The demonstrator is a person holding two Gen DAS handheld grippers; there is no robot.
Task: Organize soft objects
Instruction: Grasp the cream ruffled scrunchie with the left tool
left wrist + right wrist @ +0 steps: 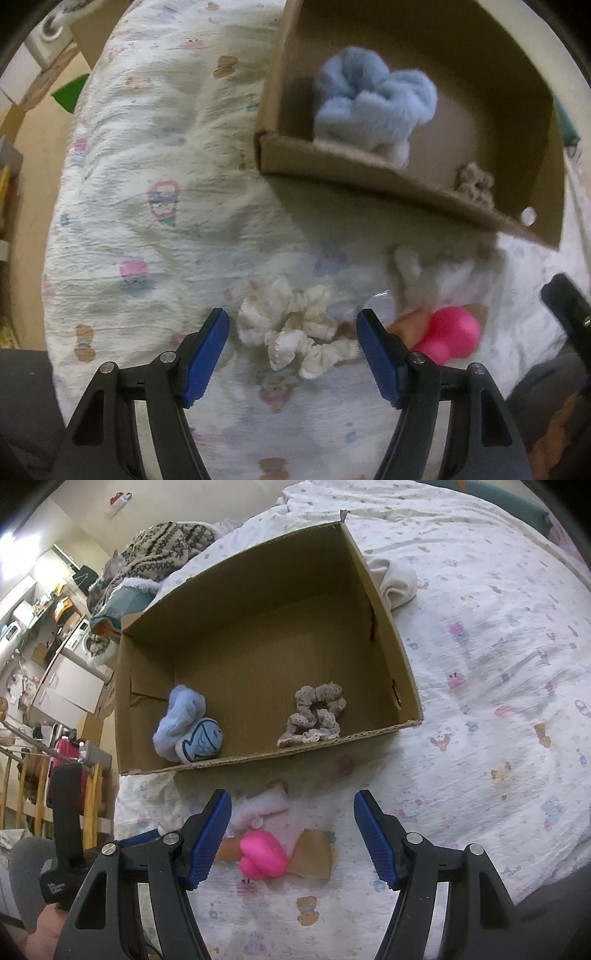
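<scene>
both sets of tongs are spread wide open with nothing in them. in the left wrist view the left tongs (293,350) sit low in the frame, with a crinkly cream-white fabric scrunchie (291,328) lying on the bed's cartoon-print white quilt (155,177) right between the blue pads (207,354), touching neither as far as i can see. just right of it is a bright pink rubbery toy (448,336) on a tan scrap.

in the right wrist view the right tongs (291,834) hover over that same pink toy (263,854), bottom centre. the open brown cardboard box (402,672) fills the middle of the frame, and inside along its near wall are a fluffy light-blue plush piece (177,716) touching a small white pillow with a blue fish drawing (201,740) at lower left, plus a beige lace-edged scrunchie (316,716) apart to the right. a white cloth bundle (397,579) lies outside the box, upper right.
</scene>
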